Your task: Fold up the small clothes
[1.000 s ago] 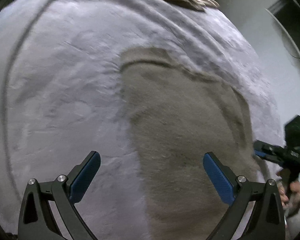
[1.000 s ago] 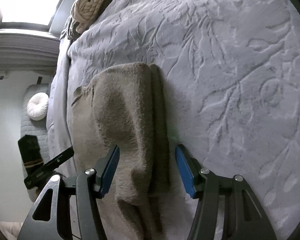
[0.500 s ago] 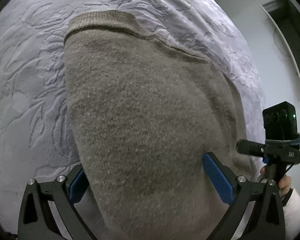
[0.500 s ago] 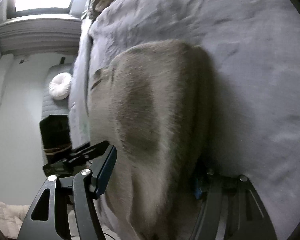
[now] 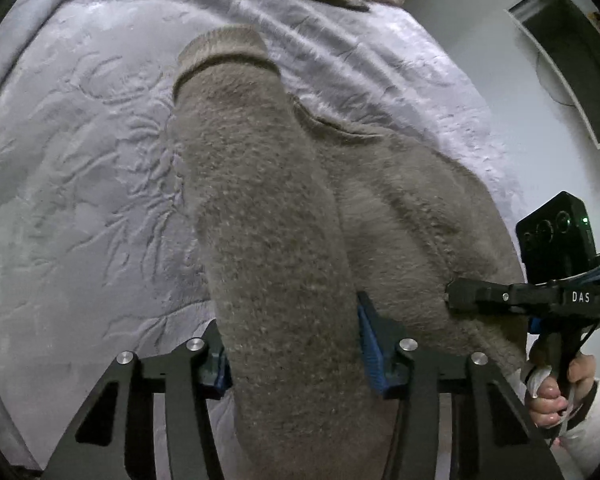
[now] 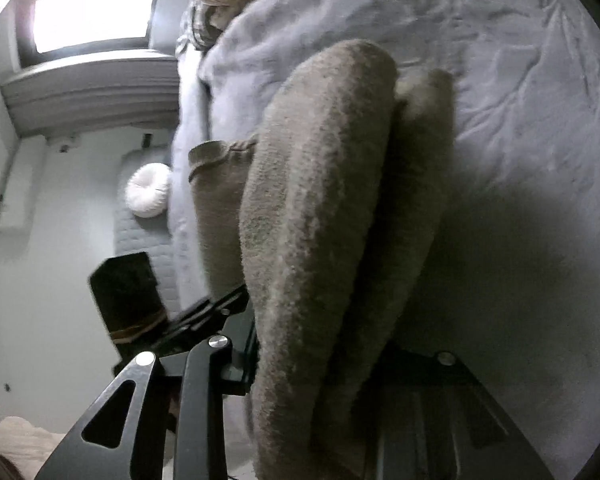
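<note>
Taupe fuzzy sweater (image 5: 284,264) pinched in both just-closing claws, left (image 5: 292,356) and right (image 6: 320,364), over embossed grey bedspread (image 5: 80,168).

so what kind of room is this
Most likely a bedroom: the fuzzy brown garment lies on a grey embossed bedspread, with a window behind and a round white cushion beside the bed.

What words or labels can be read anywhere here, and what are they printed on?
"DAS": white letters on the black body of the right tool, seen from the left wrist camera, beside the fuzzy brown garment.
Nothing else is readable: the black camera block above that tool shows only a green light, and the right wrist view has no lettering that can be made out.
</note>
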The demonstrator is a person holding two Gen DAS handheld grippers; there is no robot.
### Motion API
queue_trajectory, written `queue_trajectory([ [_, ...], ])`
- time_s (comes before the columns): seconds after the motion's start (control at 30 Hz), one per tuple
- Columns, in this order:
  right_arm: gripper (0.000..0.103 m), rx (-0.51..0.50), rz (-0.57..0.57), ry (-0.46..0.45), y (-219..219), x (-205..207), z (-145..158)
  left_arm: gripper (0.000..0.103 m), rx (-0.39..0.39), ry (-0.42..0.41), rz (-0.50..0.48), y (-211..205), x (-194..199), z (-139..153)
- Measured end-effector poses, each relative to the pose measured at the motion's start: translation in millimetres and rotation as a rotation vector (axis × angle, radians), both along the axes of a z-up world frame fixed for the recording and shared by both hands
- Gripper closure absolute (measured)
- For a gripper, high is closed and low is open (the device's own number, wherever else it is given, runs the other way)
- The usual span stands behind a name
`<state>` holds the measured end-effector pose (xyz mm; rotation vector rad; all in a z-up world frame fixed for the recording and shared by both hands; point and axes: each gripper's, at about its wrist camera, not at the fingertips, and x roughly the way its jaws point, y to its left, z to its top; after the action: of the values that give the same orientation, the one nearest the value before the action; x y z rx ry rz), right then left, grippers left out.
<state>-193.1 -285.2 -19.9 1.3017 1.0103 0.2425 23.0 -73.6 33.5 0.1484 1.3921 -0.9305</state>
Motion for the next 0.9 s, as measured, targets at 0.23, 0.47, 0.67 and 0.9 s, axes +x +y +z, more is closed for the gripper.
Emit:
queue_trajectory([
  [0.23,0.07,0.057,-0.002,-0.032,35.5,4.4,30.0,0.051,-0.05,0.001,0.002,32.5,0.1,37.1],
  [0.47,0.07,0.15,0.015,-0.007,98.1,5.6,36.8,0.051,-0.035,0.009,0.02,83.0,-3.2,63.0],
  [0.67,0.07,0.186,0.083,0.05,167.2,20.6,21.2,0.051,0.046,0.032,0.06,148.2,-14.5,61.5],
  [0.9,0.071,0.115,0.191,0.16,220.0,51.4,-7.6,0.051,0.149,0.104,0.162,210.4,-27.4,13.8],
])
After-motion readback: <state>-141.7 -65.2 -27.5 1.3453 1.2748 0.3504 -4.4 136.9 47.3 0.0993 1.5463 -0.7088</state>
